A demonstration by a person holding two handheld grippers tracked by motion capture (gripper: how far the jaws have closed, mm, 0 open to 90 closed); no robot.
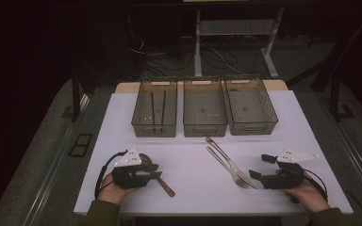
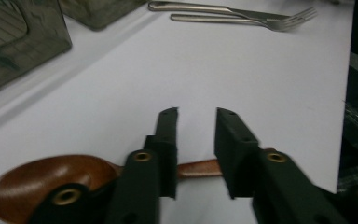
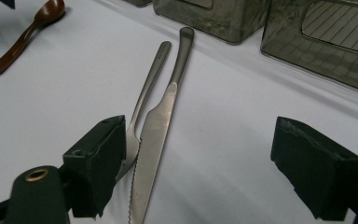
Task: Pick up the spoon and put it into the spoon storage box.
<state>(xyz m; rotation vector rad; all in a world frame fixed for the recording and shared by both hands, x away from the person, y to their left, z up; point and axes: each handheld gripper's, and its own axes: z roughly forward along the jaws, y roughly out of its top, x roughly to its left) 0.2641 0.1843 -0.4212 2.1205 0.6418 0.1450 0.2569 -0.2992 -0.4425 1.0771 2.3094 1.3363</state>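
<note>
Looking across the white worktop [image 1: 188, 165], we see three clear bins [image 1: 203, 113] in a row along the far edge, then a knife [image 3: 156, 140] and a fork [image 3: 142, 105] lying side by side right of centre. Our right gripper [image 1: 259, 168] sits near the fork's tines, its fingers [image 3: 95, 163] wide apart with nothing between them. Our left gripper [image 1: 154, 170] works at the near left, over a brown wooden spoon [image 2: 42, 179]. The spoon's long axis runs from its bowl on the far left towards the near right, crossing the left fingers [image 2: 168, 140] squarely, the handle passing between them. Those fingers stand narrowly apart; we cannot tell whether they already pinch the handle. The left hand is plainly nearer the spoon.
</note>
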